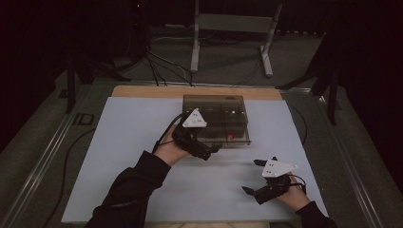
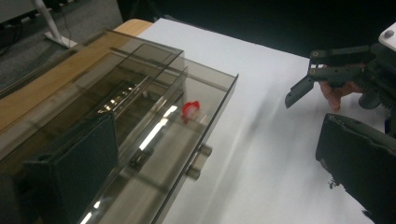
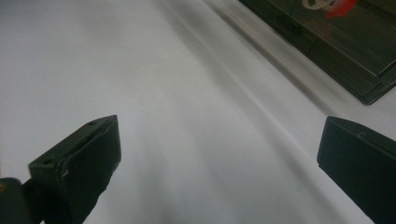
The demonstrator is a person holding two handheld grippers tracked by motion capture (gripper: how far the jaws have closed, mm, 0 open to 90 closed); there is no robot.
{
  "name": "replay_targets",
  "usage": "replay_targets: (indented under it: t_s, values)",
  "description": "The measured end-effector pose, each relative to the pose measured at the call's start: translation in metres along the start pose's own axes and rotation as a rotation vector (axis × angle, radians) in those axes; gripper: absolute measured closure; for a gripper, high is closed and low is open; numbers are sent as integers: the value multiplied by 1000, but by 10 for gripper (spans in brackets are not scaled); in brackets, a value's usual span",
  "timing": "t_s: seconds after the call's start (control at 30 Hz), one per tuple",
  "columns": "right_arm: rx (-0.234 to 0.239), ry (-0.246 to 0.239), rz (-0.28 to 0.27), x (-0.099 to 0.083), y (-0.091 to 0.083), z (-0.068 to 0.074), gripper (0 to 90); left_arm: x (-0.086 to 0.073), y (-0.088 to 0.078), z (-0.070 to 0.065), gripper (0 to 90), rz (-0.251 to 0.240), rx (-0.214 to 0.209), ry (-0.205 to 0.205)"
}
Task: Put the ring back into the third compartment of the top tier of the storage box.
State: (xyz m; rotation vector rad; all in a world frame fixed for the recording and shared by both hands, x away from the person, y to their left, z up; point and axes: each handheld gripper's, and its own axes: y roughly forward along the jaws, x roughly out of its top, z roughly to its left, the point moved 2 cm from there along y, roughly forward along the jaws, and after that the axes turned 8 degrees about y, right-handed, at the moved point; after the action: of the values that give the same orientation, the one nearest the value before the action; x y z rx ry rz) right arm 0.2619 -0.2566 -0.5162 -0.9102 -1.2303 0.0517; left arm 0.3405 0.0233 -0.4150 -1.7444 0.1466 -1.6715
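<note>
On the white board [image 1: 142, 142], toward its far edge: a box with compartments [image 1: 216, 118]. Inside it, in the near right compartment: a small piece [image 1: 231, 137]. At its near left corner: the left gripper [image 1: 209, 151], jaws wide. Nearer and to the right, well apart from the box: the right gripper [image 1: 253, 175], above bare board

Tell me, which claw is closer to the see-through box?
Left. The left claw sits right at the near edge of the see-through box, jaws open. The right claw hangs open over the white mat, off toward the person.
</note>
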Motion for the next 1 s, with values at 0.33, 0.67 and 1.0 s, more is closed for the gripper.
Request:
replay_targets:
  t_s: [0.33, 0.67, 1.0]
  values:
    - [0, 3, -1, 0, 0, 0, 0, -24, -27, 10, 0, 15, 58, -22]
    - [-2, 6, -4, 1, 0, 0, 0, -49, -46, 9, 0, 9, 73, -32]
    - [-1, 7, -2, 0, 0, 0, 0, -85, -61, 5, 0, 28, 93, -55]
